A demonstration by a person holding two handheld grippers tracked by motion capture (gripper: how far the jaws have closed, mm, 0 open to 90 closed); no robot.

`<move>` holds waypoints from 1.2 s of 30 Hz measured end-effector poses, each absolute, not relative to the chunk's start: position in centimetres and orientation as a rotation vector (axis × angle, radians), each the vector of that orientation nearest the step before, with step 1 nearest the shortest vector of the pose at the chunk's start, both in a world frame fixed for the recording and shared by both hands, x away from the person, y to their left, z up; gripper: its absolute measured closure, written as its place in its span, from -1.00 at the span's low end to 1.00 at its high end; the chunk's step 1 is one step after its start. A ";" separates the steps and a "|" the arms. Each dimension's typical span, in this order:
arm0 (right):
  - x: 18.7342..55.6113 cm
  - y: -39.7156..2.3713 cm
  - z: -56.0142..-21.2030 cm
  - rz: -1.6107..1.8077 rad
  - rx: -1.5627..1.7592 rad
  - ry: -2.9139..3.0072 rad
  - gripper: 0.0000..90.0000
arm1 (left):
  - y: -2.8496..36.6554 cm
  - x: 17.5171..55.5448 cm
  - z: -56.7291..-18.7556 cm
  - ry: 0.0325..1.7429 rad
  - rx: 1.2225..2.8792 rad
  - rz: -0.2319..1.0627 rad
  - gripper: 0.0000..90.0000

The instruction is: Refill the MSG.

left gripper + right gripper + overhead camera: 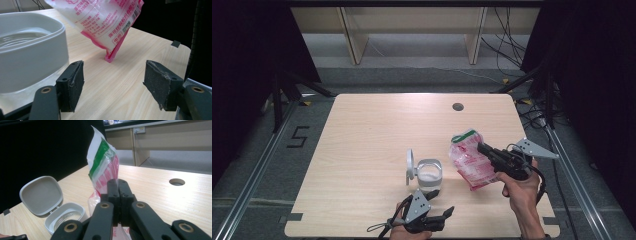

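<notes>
A pink and white plastic bag (468, 161) with a green strip at its top hangs tilted, its lower corner touching the wooden table (372, 130). My right gripper (484, 148) is shut on the bag's side, and in the right gripper view the jaws (118, 185) pinch the bag (102, 162) between them. A white container (429, 175) stands left of the bag with its hinged lid (410, 165) flipped up. My left gripper (441, 202) is near the table's front edge, just in front of the container. Its jaws (113, 85) are open with nothing between them, the container (30, 50) to their left and the bag (100, 22) ahead.
A round cable hole (457, 106) sits near the table's far edge. Metal rails run along the floor on both sides, and cables lie on the floor at the back right. Wooden furniture legs (354, 40) stand beyond the table.
</notes>
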State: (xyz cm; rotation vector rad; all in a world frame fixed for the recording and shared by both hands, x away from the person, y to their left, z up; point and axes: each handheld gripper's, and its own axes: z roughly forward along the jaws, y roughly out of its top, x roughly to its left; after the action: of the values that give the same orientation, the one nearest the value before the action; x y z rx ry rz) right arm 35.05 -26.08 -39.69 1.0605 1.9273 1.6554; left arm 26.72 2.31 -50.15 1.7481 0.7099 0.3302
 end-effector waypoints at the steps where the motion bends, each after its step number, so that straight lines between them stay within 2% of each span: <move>1: 34.9 -26.1 -39.7 1.665 1.094 1.934 1.00 | 2.4 26.7 -50.2 0.713 1.730 0.330 -0.30; 28: 34.8 -28.8 -40.4 1.642 1.182 1.851 1.00 | 5.8 26.8 -49.2 0.675 1.758 0.357 -0.33; 36: 34.8 -29.6 -40.6 1.605 1.198 1.839 1.00 | 6.6 26.9 -49.2 0.724 1.781 0.364 -0.33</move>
State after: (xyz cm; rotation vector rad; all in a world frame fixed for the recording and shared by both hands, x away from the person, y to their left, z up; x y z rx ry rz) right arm 34.80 -29.63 -40.61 1.1977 1.8388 1.6054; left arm 26.86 6.62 -49.18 1.7805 0.7237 0.3641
